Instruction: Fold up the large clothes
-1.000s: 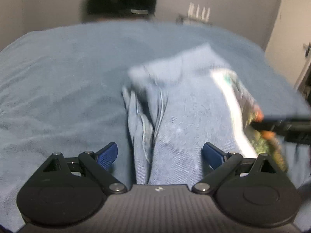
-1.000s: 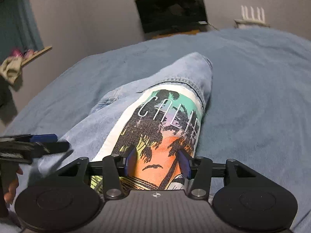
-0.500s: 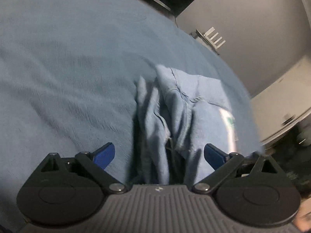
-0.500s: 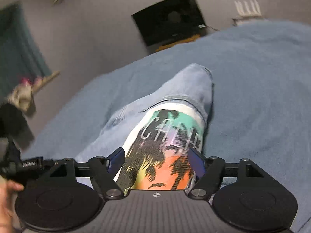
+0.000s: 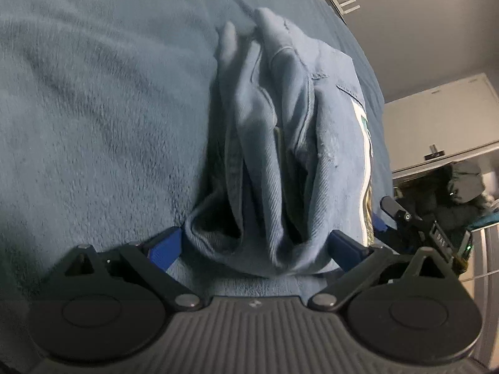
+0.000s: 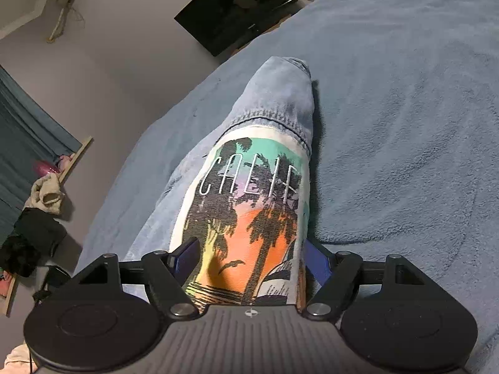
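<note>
A folded light-blue denim garment [image 5: 330, 143] with a colourful palm-tree print [image 6: 249, 205] lies on the blue blanket [image 5: 93, 93]. My left gripper [image 5: 255, 246] stands open, low at the near end of the bundle, whose stacked folds sit between its blue fingers [image 5: 165, 246]. My right gripper [image 6: 251, 257] is open too. The printed panel runs between its fingers [image 6: 187, 252], which stand at the panel's edges without pinching it. In the left wrist view the right gripper [image 5: 405, 218] shows at the right of the bundle.
The blanket [image 6: 405, 124] spreads wide on both sides of the garment. A dark screen [image 6: 240, 9] hangs on the far wall. White cabinet [image 5: 436, 118] and dark clothes [image 5: 461, 187] are at the right; a shelf with clothes [image 6: 46, 193] at the left.
My right gripper's jaws have spread apart and let go of the printed fabric. My left gripper has rolled and dropped closer to the near end of the folded bundle.
</note>
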### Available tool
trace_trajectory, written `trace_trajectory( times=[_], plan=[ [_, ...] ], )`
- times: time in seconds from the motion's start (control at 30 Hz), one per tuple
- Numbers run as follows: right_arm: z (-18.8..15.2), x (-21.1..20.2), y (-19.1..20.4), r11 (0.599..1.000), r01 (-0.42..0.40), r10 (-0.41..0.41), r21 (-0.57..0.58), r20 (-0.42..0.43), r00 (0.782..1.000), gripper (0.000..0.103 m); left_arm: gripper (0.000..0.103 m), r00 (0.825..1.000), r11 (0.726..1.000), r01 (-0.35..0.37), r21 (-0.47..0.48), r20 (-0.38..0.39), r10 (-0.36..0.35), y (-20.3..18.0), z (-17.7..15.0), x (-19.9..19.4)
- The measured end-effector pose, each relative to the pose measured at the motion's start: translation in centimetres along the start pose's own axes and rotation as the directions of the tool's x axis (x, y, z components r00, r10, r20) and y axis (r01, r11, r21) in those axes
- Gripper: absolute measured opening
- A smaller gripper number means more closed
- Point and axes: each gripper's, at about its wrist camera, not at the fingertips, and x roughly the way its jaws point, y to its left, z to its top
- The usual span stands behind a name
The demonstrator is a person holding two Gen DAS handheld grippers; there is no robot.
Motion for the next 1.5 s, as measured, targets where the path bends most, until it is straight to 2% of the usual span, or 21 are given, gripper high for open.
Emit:
trace_trajectory(
  times=[0.13,0.33,0.43,0.5,0.57,0.63,0.77,0.87,1.03,1.17,1.37,1.5],
  plan=[
    [-0.3,-0.4,0.4,1.0,-0.017,0.017,0.011,0.005,1.0,0.076,0.1,0.991,0.99,0.129,-0.057,-0.036,-0.131,1.2,-0.1,1.6],
    [0.0,-0.2,0.1,0.999,-0.024,0.024,0.031,0.015,1.0,0.076,0.102,0.979,0.978,0.204,-0.039,0.02,-0.203,1.6,0.1,3.7],
    [0.1,-0.2,-0.4,0.997,-0.037,0.035,0.067,0.028,0.999,0.077,0.102,0.981,0.981,0.185,-0.052,0.061,-0.182,1.6,0.1,4.7],
    [0.6,0.2,-1.0,0.995,-0.047,0.043,0.091,0.039,0.998,0.081,0.1,0.986,0.988,0.154,0.006,0.062,-0.154,0.8,-0.2,4.9],
    [1.5,0.9,-1.7,0.992,-0.056,0.052,0.111,0.044,0.998,0.09,0.093,0.99,0.99,0.126,0.056,0.059,-0.129,0.3,-0.5,4.8],
    [2.9,2.0,-2.4,0.99,-0.071,0.067,0.118,0.041,0.997,0.095,0.086,0.989,0.99,0.134,0.042,0.055,-0.136,0.8,-0.5,4.8],
    [5.7,5.0,-4.1,0.982,-0.114,0.116,0.151,-0.005,0.993,0.103,0.086,0.987,0.987,0.153,0.041,0.039,-0.155,1.6,-0.4,4.6],
    [6.9,7.9,-5.8,0.958,-0.17,0.189,0.231,-0.064,0.98,0.103,0.086,0.984,0.984,0.175,0.044,0.026,-0.176,2.6,-0.3,4.0],
    [7.7,12.1,-7.6,0.913,-0.294,0.341,0.283,-0.135,0.93,0.103,0.086,0.976,0.975,0.218,0.035,0.004,-0.218,3.0,0.1,3.6],
    [9.1,15.2,-8.6,0.887,-0.364,0.419,0.284,-0.166,0.892,0.103,0.087,0.971,0.97,0.239,0.036,-0.015,-0.239,3.9,0.4,3.5],
    [12.0,19.2,-8.3,0.885,-0.373,0.438,0.279,-0.221,0.872,0.103,0.088,0.966,0.966,0.257,0.04,-0.034,-0.255,4.5,1.0,3.4],
    [13.4,21.0,-8.3,0.88,-0.386,0.448,0.278,-0.208,0.87,0.103,0.088,0.966,0.965,0.257,0.042,-0.037,-0.256,4.7,1.5,3.3]
  ],
)
